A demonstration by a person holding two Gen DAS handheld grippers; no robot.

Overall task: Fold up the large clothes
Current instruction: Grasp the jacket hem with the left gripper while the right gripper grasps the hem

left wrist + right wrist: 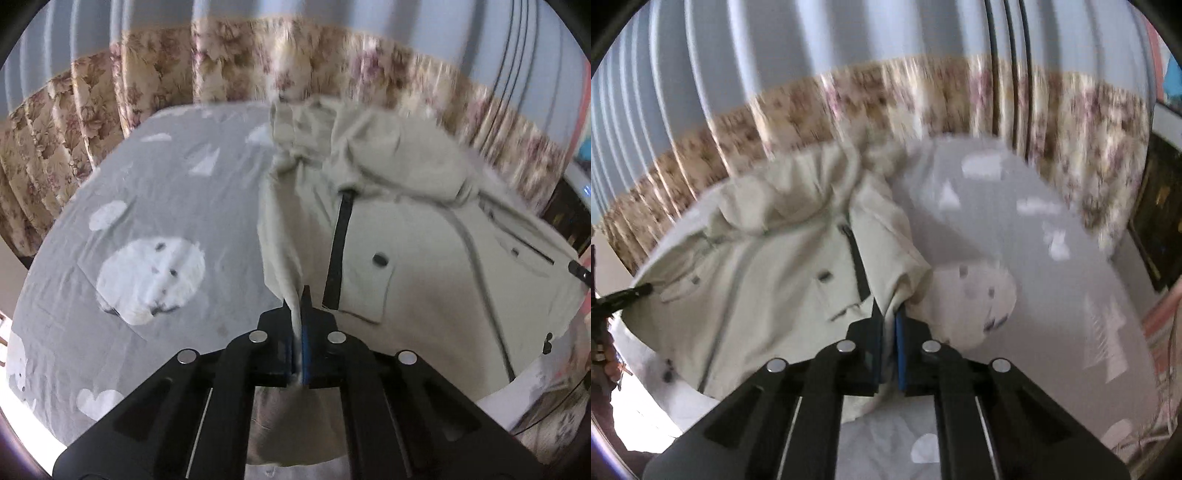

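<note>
My left gripper (298, 295) is clamped on a raised fold of the pale jacket (424, 266), which spreads ahead and rightward over the grey bedsheet (147, 192). My right gripper (888, 314) pinches the jacket's edge; the garment extends ahead and leftward.

Both views are taken from right behind the tongs, angled down at the bed. From the left tongs (297, 295) the coat (424, 258) is seen ahead-right; from the right tongs (889, 308), ahead-left. Coat, sheet (155, 192) and curtain (886, 99) are shared, all pretty close.
</note>
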